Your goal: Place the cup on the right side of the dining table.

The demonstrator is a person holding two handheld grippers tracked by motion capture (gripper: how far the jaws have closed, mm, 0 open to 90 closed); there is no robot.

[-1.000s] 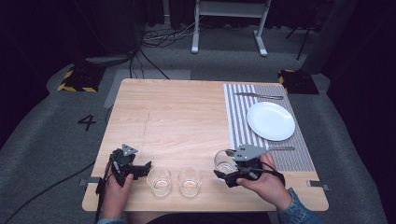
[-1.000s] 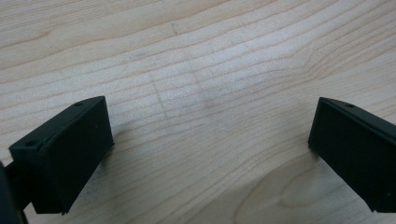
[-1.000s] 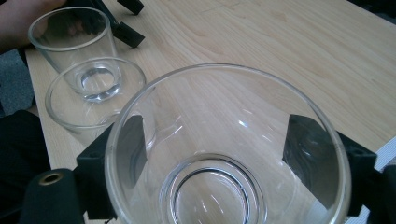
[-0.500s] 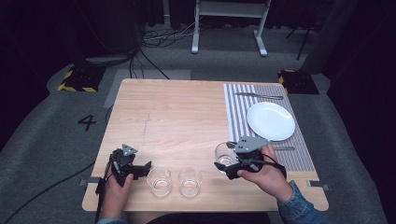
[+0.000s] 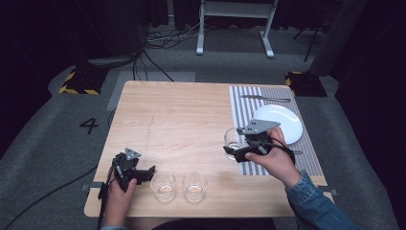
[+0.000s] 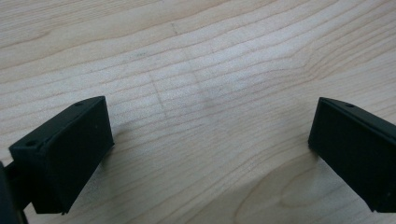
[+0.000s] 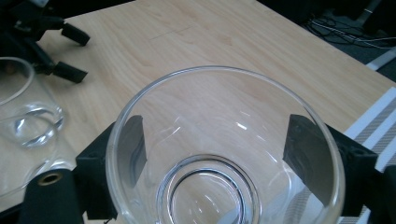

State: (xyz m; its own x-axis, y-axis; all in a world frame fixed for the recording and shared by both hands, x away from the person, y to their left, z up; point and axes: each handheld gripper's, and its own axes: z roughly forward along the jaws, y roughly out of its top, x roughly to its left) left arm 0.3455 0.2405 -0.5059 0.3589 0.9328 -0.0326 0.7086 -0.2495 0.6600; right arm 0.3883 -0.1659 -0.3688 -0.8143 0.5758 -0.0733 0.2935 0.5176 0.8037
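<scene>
Right gripper pinches a glass — left gripper rests spread on the table.

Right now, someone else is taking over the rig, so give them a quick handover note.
Right gripper: shut on a glass, held near the striped placemat's left edge, beside the white plate.
Left gripper: open, holding nothing, low over the table at its front left.
Two more glasses stand at the front edge.
Done: one glass picked up.
Left: probably set it down by the plate, then deal with the other two.
</scene>
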